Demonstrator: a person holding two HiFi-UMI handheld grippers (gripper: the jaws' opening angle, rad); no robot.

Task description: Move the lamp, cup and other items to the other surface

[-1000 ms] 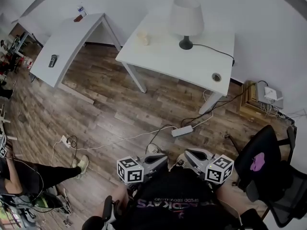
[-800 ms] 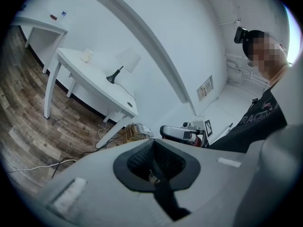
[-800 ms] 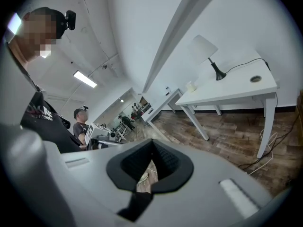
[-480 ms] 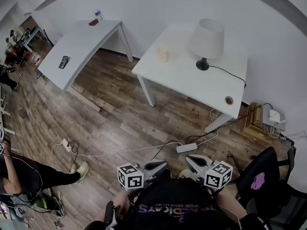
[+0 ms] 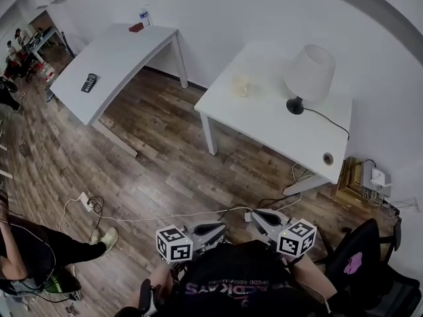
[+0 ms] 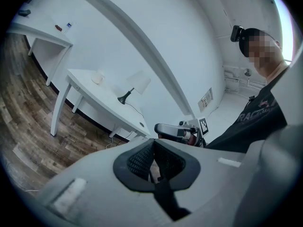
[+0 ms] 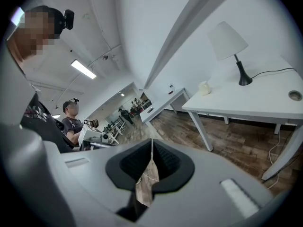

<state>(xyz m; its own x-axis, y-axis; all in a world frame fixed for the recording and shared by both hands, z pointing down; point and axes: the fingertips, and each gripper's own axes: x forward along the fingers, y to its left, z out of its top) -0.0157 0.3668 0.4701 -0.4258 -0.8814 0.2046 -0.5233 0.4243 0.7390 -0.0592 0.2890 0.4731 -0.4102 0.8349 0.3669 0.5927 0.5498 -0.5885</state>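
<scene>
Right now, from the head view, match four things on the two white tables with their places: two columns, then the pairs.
Things: 1 lamp; 2 cup; 3 remote; 4 bottle.
Places: A left table, wall end; B right table, trailing a black cord; C left table, end away from the wall; D right table, no cord.
Pairs: 1-B, 2-D, 3-C, 4-A.

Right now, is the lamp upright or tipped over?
Upright. The lamp stands on its dark base on the white table, with its stem vertical and the shade on top. The right gripper view shows the same.
</scene>
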